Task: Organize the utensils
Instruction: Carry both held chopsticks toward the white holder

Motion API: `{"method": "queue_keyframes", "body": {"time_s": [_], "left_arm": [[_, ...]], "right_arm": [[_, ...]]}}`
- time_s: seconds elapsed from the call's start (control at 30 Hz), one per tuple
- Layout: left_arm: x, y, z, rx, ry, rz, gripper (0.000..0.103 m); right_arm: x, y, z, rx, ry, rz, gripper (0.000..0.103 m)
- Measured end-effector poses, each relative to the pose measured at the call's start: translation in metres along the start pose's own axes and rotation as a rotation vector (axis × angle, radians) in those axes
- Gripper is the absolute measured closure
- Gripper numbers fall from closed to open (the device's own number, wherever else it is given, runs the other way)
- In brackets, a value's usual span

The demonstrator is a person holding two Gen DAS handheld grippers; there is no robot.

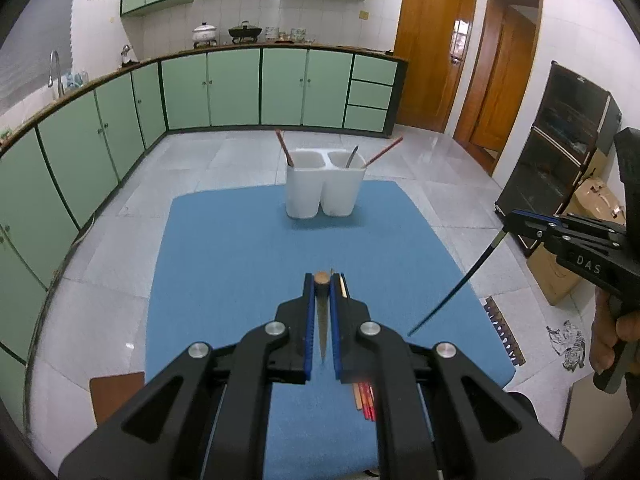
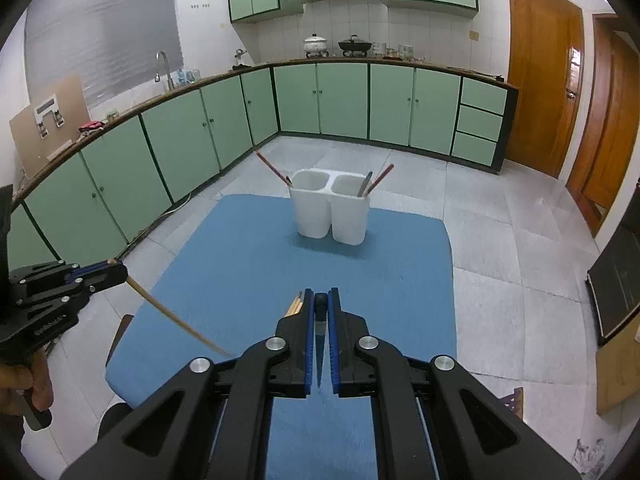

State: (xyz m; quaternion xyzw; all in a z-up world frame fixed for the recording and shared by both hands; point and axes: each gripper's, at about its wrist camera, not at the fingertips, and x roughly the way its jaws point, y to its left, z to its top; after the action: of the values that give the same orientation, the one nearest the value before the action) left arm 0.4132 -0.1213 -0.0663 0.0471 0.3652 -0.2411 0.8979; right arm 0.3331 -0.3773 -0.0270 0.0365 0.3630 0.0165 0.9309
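Note:
A white two-compartment utensil holder (image 1: 324, 188) (image 2: 330, 212) stands at the far end of the blue mat (image 1: 240, 264) (image 2: 248, 264). A red chopstick leans out of its left cup; a metal utensil and another red chopstick stand in the right cup. My left gripper (image 1: 323, 280) (image 2: 114, 266) is shut on a wooden chopstick (image 1: 322, 320) (image 2: 176, 320), held above the mat. My right gripper (image 2: 320, 296) (image 1: 510, 216) is shut on a dark chopstick (image 2: 319, 344) (image 1: 456, 284), held above the mat's right side.
Loose chopsticks lie on the mat: red ones (image 1: 365, 400) under the left gripper and pale wooden ones (image 2: 294, 306) beside the right gripper. Green cabinets (image 1: 240, 88) ring the tiled floor. A black cabinet (image 1: 560, 148) and cardboard boxes stand to the right.

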Motion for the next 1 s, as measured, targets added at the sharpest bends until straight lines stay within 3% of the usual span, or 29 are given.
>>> {"method": "queue_keyframes", "body": {"time_s": [0.47,0.77,1.0], "left_arm": [[-0.020,-0.002,0.086,0.027,-0.042,0.020,0.097],[-0.009,-0.017,0.164,0.056,-0.108,0.024,0.097],[0.030,-0.016,0.216,0.023,-0.146,0.010,0.097]], "right_arm": [[-0.032,0.004,0.086,-0.024,-0.066,-0.042,0.097],[-0.011,-0.003,0.161,0.015,-0.090,-0.061,0.097],[0.018,-0.015,0.215,0.066,-0.145,-0.074,0.097]]}}
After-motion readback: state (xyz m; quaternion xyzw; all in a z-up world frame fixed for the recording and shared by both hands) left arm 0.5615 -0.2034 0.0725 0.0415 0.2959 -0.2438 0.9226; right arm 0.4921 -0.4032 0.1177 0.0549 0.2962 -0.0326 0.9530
